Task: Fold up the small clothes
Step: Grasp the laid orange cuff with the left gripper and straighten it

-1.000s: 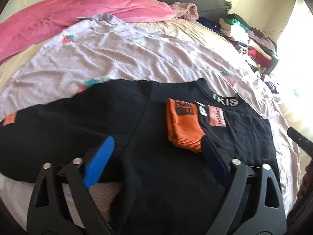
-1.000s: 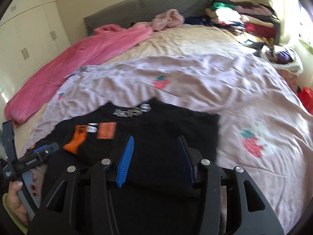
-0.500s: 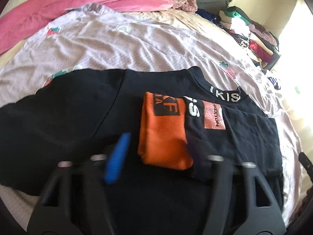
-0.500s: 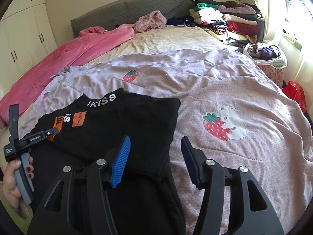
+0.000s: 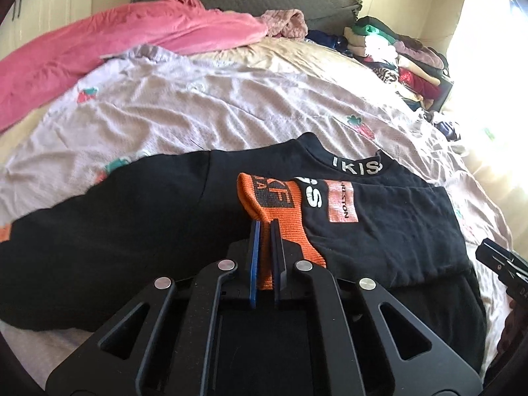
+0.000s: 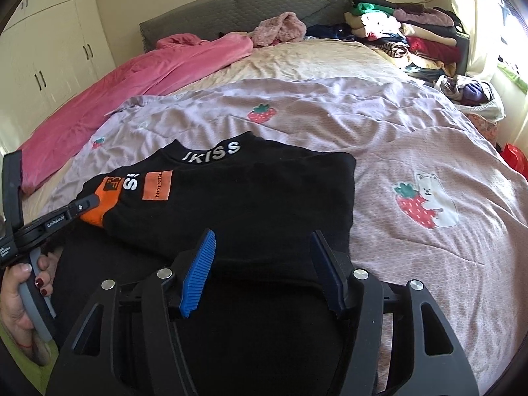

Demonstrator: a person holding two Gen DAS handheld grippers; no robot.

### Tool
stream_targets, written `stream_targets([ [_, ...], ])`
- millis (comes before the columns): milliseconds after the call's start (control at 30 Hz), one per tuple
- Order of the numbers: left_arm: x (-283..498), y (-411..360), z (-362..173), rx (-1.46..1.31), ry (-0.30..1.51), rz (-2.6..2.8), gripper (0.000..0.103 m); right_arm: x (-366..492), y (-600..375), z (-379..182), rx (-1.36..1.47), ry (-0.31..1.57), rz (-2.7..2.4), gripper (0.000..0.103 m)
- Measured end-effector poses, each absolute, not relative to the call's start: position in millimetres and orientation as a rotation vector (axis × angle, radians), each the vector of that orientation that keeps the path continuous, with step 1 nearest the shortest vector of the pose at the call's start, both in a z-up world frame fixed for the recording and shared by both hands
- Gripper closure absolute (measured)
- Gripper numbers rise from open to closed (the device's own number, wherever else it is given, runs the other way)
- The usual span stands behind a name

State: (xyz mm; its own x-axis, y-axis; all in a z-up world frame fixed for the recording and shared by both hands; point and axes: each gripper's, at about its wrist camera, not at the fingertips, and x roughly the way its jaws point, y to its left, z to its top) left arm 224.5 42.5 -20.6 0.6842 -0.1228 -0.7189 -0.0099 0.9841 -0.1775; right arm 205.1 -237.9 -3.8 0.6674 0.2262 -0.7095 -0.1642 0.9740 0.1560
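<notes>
**Firmly pinched: the orange cuff in the left gripper**

Spread across a lilac quilt printed with strawberries [image 6: 412, 125], a black long-sleeved sweatshirt with white letters on its collar [image 6: 264, 198] lies partly folded on the bed. One sleeve is laid back over the chest, and its ribbed orange knit cuff [image 5: 280, 211] ends beside an orange rectangular patch [image 5: 341, 205] and some white lettering.

The left gripper [image 5: 265, 227] has its two blue pads clenched on the near edge of that cuff; orange fabric shows squeezed between them and the cuff rises a little at the pinch. In the right wrist view the same gripper reaches in from the left edge, with the person's hand [image 6: 19, 297] wrapped round its grey handle.

The right gripper [image 6: 264, 250] stands over the folded lower right part of the sweatshirt. Its jaws are apart and opening, black fabric lies below the gap, and neither pad presses on it.

Along the far left of the bed lies a rumpled pink blanket [image 5: 115, 43], with a small dusty-pink fuzzy garment [image 6: 280, 28] near the grey padded headboard [image 6: 231, 10]. A stack of folded clothes in mixed colours [image 6: 406, 29] sits at the far right corner. Cream wardrobe doors [image 6: 49, 49] stand to the left.
</notes>
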Motion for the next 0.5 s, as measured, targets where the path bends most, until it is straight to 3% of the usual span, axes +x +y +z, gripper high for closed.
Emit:
stream_targets([
  [500,217,53,-28,-0.102,0.86,0.014,0.1,199,-230,-3,0.086,0.823,0.217,0.044],
])
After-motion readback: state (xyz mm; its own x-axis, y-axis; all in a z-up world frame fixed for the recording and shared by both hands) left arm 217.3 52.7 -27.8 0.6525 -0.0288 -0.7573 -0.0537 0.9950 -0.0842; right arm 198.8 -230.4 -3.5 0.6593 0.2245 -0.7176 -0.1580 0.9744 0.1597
